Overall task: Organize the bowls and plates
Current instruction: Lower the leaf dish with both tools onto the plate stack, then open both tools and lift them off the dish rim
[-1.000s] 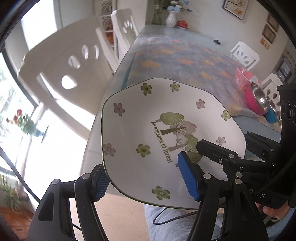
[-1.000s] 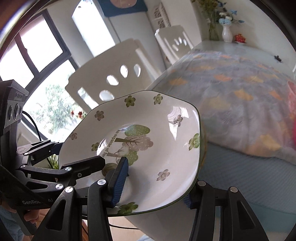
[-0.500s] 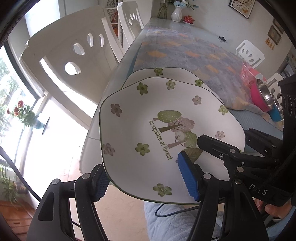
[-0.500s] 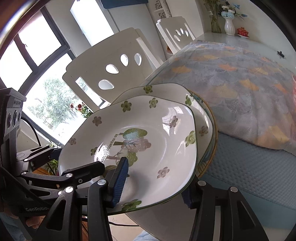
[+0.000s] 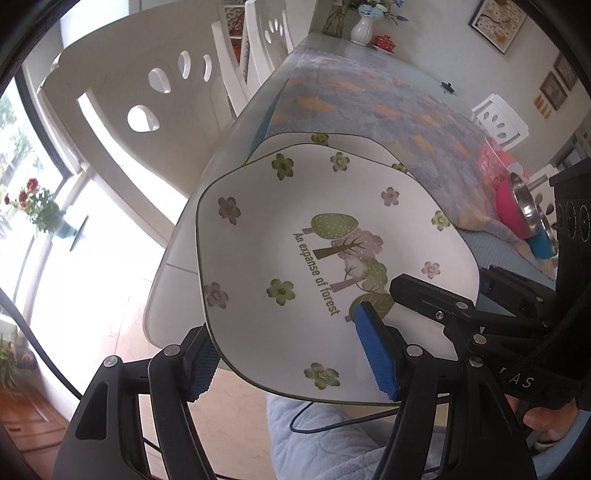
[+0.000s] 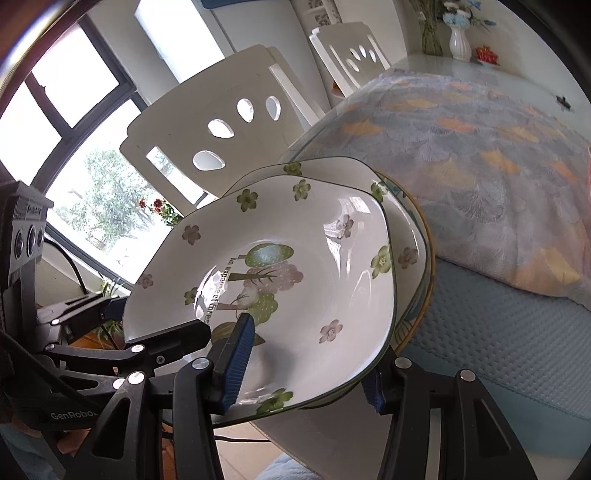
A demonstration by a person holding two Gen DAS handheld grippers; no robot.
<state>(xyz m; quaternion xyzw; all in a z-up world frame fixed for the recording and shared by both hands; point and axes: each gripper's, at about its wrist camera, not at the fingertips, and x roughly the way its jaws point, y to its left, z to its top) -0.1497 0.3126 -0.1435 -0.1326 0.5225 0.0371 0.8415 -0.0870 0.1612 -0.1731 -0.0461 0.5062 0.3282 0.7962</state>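
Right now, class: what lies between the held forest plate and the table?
A matching flowered plate and an orange-rimmed plate beneath the forest plate, stacked on the table; the right wrist view shows this.

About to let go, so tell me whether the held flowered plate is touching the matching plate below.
Cannot tell. Right wrist view: held plate overlaps the lower plate; rims look close, yet neither contact nor gap shows plainly.

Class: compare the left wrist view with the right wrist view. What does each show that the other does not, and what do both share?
Left wrist only: pink bowl, blue cup, wall pictures.
Right wrist only: a yellow-rimmed plate under the stack.
Both: the flowered plate gripped by both grippers' jaws, a matching plate beneath, white chairs, vase.
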